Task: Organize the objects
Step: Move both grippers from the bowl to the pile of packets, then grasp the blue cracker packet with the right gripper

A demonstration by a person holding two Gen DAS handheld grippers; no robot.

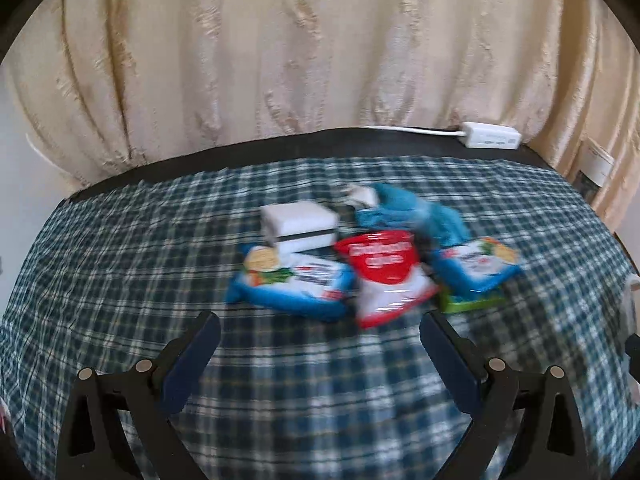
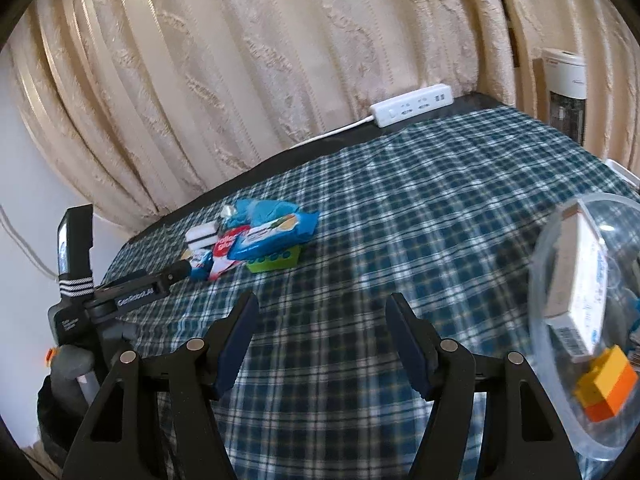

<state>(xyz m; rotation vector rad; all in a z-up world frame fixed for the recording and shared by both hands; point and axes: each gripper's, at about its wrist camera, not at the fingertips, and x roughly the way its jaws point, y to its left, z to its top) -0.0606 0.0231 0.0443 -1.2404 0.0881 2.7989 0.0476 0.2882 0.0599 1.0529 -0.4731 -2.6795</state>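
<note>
A pile of objects lies on the checked cloth. In the left wrist view it holds a white block [image 1: 298, 226], a blue snack packet [image 1: 290, 284], a red and white packet [image 1: 382, 278], a second blue packet [image 1: 476, 266] on a green brick [image 1: 468, 303], and a blue cloth [image 1: 408, 210]. My left gripper [image 1: 320, 330] is open and empty just in front of the pile. My right gripper [image 2: 322, 310] is open and empty over the cloth, right of the pile [image 2: 256, 240]. The left gripper [image 2: 160, 278] shows in the right wrist view.
A clear plastic bowl [image 2: 538, 320] at the right holds a white carton [image 2: 580, 280] and a yellow and orange brick [image 2: 606, 386]. A white power strip [image 2: 412, 105] lies at the table's far edge against the beige curtain [image 2: 240, 60]. A white appliance [image 2: 566, 88] stands at the far right.
</note>
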